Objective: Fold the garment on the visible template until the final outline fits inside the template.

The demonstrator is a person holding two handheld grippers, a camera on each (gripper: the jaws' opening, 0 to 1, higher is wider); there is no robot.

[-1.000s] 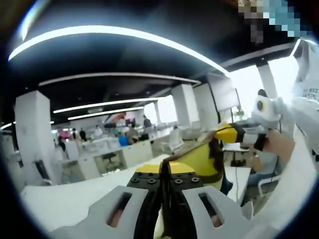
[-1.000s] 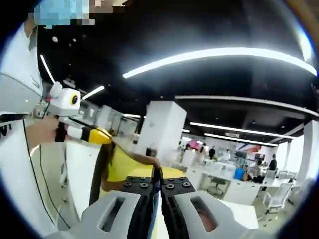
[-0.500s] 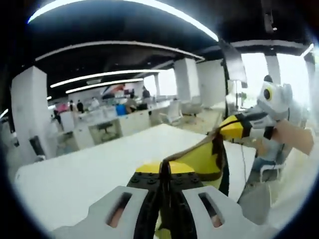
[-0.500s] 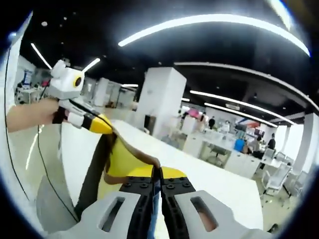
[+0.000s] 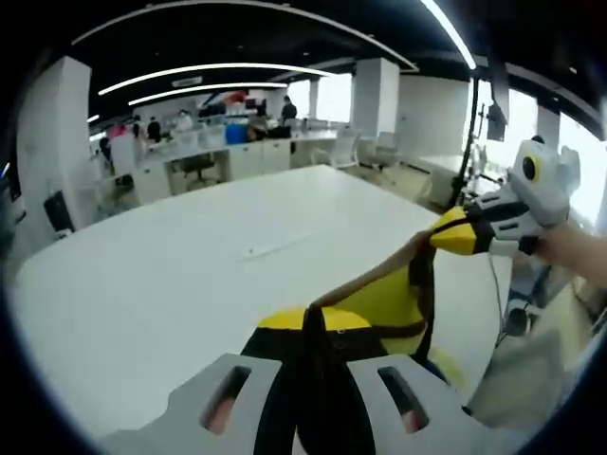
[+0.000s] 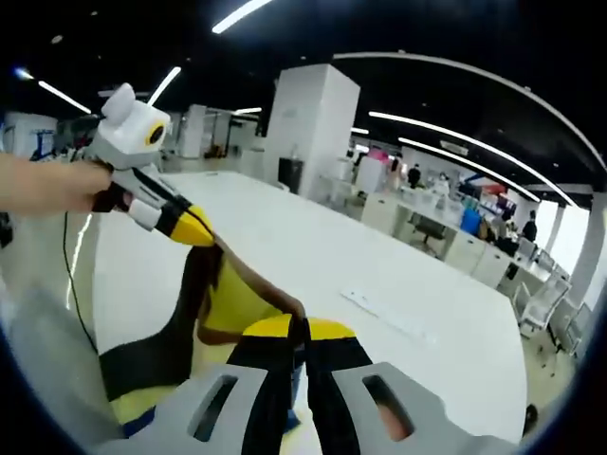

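Note:
A yellow garment (image 5: 384, 301) with black trim hangs stretched in the air between both grippers, above a white table (image 5: 171, 275). In the left gripper view, my left gripper (image 5: 313, 320) is shut on one edge of the cloth. The right gripper (image 5: 453, 237), with yellow tips, comes in from the right and pinches the other end. In the right gripper view, my right gripper (image 6: 299, 329) is shut on the garment (image 6: 232, 301). The left gripper (image 6: 199, 230) holds its far corner at the left, in a person's hand (image 6: 43, 185). A black part (image 6: 152, 353) of the garment sags low at the left.
The large white table (image 6: 313, 256) stretches ahead, with a thin pale strip (image 6: 387, 317) lying on it, seen also as a strip (image 5: 275, 247) at mid-table. Desks, chairs, white pillars (image 6: 308, 123) and distant people stand beyond the table's far edge.
Both cameras have tipped downward, so the table now takes up far more of each view and the ceiling less. The garment stays stretched between the two shut grippers.

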